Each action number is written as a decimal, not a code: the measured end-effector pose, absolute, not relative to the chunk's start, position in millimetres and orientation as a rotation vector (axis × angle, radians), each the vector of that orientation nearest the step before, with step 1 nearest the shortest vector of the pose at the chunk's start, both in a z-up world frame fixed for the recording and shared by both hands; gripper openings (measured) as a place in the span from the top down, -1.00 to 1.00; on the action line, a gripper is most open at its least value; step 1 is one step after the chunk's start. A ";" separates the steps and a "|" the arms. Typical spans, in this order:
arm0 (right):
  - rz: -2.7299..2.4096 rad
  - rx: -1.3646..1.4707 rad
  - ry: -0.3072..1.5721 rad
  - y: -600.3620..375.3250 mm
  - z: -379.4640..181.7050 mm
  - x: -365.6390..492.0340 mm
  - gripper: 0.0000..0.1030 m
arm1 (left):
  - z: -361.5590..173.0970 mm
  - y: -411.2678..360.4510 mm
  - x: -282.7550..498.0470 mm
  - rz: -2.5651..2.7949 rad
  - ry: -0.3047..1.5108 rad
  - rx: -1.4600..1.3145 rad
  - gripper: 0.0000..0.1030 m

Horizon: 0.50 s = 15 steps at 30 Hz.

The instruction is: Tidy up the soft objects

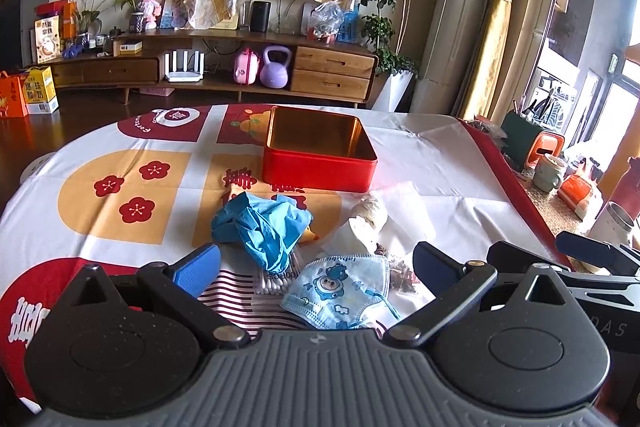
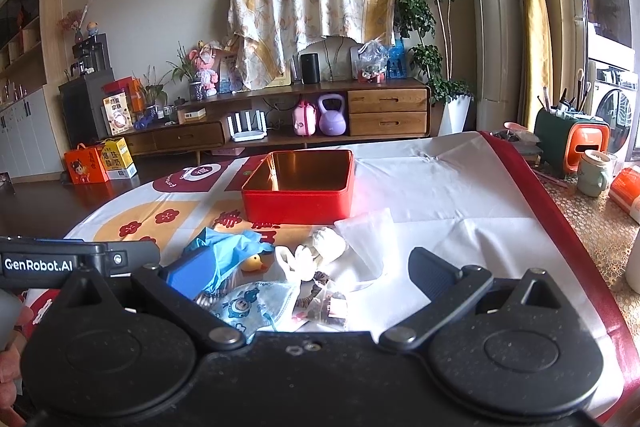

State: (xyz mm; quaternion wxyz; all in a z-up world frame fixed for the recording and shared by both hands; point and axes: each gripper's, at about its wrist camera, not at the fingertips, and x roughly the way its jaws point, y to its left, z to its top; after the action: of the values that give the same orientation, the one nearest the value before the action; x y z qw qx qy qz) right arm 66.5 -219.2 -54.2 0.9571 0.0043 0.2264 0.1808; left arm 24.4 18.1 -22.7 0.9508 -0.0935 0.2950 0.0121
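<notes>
Left wrist view: the left gripper (image 1: 316,259) is hovering low over the pile with its blue-padded fingers (image 1: 198,269) spread wide apart, gripping nothing
Right wrist view: the right gripper (image 2: 308,273) is hanging beside it, jaws likewise wide apart and empty
Soft objects: a crumpled blue rubber glove (image 1: 262,227), a child's blue cartoon-printed face mask (image 1: 340,291), a rolled white cloth bundle (image 1: 370,213) and a flat clear plastic pouch (image 2: 368,231) are lying heaped together on the near part of the patterned red, yellow and white tablecloth (image 1: 440,163)
Other bits: a pack of cotton swabs (image 1: 272,277) is sitting under the glove and mask; a small yellow rubber duck (image 2: 254,263) is peeking out just beside the glove
Container: the open square red tin with a gold interior (image 1: 318,151) is sitting just behind the pile, holding nothing
Step in hand: judging by the empty tin and untouched heap, sorting is only beginning; the left gripper is lining up on the mask or glove
Next move: it is calling for a descent onto one soft item, a pinch on a raised fold, then a lift over the tin's near wall
Writing: "GenRobot.AI" is showing on the left gripper's body in the right wrist view; large red Chinese characters are printed on the cloth, too folded to read
</notes>
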 end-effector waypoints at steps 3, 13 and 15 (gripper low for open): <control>0.368 0.009 0.451 -219.1 -54.8 67.5 -0.98 | -21.9 18.5 26.7 0.021 0.607 -0.197 -1.00; 0.391 -0.008 0.393 -217.2 -49.1 75.8 -0.96 | -14.4 19.9 31.0 0.022 0.551 -0.183 -1.00; 0.388 -0.018 0.380 -217.3 -48.0 76.1 -0.96 | -13.3 20.0 31.6 0.019 0.537 -0.180 -1.00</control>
State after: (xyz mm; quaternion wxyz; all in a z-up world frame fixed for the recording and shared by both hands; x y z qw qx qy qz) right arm 76.1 -217.3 -48.0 0.9633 -0.0087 0.1878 0.1918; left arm 31.6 20.0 -13.2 0.9601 -0.0886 0.2649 0.0095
